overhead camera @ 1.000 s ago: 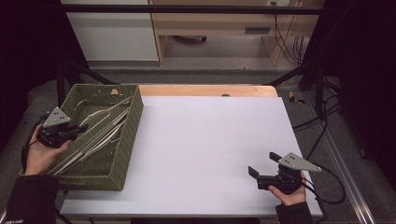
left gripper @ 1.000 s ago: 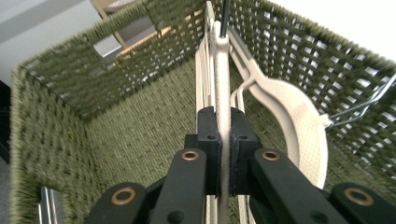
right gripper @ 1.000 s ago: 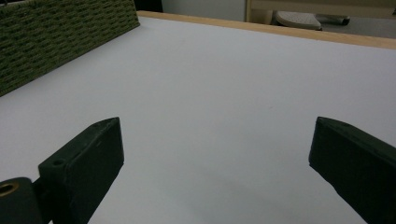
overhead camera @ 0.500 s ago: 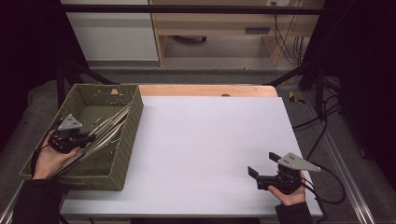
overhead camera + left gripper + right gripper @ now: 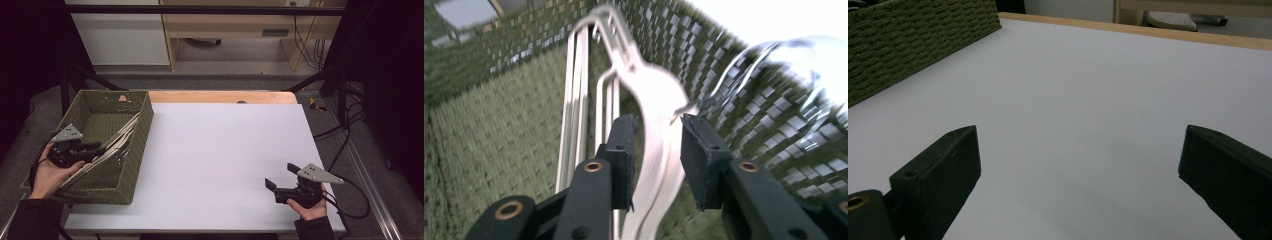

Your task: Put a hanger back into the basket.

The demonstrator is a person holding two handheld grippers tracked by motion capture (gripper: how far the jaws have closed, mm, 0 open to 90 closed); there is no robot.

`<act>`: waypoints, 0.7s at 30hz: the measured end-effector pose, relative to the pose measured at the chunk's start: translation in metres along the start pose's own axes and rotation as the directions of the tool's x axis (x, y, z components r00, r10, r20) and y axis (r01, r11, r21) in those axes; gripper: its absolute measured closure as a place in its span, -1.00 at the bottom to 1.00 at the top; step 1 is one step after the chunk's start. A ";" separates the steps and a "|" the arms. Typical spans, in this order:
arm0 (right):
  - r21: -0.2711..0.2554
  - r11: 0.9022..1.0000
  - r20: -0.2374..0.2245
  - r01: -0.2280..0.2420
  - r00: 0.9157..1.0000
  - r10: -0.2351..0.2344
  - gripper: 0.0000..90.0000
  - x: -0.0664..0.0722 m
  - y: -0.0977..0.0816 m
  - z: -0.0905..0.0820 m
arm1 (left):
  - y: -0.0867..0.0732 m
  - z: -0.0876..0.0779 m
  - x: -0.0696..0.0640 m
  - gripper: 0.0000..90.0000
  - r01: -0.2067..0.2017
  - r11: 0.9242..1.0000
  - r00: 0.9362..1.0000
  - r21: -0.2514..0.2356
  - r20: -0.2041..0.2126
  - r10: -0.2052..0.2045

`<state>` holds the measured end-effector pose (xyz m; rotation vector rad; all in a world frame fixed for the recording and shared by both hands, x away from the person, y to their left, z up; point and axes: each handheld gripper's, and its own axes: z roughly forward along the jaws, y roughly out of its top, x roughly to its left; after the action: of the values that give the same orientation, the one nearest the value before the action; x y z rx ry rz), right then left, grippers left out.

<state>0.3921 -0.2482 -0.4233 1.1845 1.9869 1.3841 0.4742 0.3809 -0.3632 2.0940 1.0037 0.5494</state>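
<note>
This looks like a lab or recording studio: a bare white worktop (image 5: 225,160) edged by black metal frame bars (image 5: 200,10), loose black cables (image 5: 305,35) trailing over the grey floor, and what seems a pale wooden bench (image 5: 235,25) behind.

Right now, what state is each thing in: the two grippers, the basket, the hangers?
Left gripper: jaws just been opening, a white hanger between them, pads apart from it.
Right gripper: open, nothing between.
Basket: upright, on the table's left.
Hangers: leaning inside the basket.

Left gripper (image 5: 92,148) reaches into green basket (image 5: 142,130), apparently among pale hangers (image 5: 120,140).
</note>
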 end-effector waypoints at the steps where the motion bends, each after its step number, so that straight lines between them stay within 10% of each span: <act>1: -0.002 1.000 -0.001 0.001 1.000 -0.001 -0.91 0.000 0.000 0.000 | 0.000 0.000 0.000 0.37 0.000 1.000 1.000 0.000 0.000 0.000; 6: -0.005 1.000 -0.008 -0.007 1.000 0.007 -0.91 0.000 0.000 0.000 | 0.010 -0.012 -0.018 -0.11 0.036 0.987 0.999 -0.158 0.013 -0.035; 9: -0.008 1.000 -0.014 -0.006 1.000 0.006 -0.91 -0.001 0.001 -0.001 | 0.017 -0.018 -0.038 -0.33 0.044 0.965 0.999 -0.259 0.034 -0.036; 15: -0.022 1.000 -0.020 -0.015 1.000 0.015 -0.92 -0.001 0.002 -0.003 | 0.022 -0.015 -0.071 -0.73 0.045 0.939 0.997 -0.342 0.073 -0.021; 21: -0.030 0.999 -0.024 -0.015 1.000 0.015 -0.92 -0.001 0.003 -0.006 | 0.024 -0.007 -0.097 -0.90 0.045 0.933 0.995 -0.356 0.096 -0.012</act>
<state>0.3899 -0.2518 -0.4184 1.1771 1.9704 1.4366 0.4230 0.2970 -0.3459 1.7612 0.8109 0.5682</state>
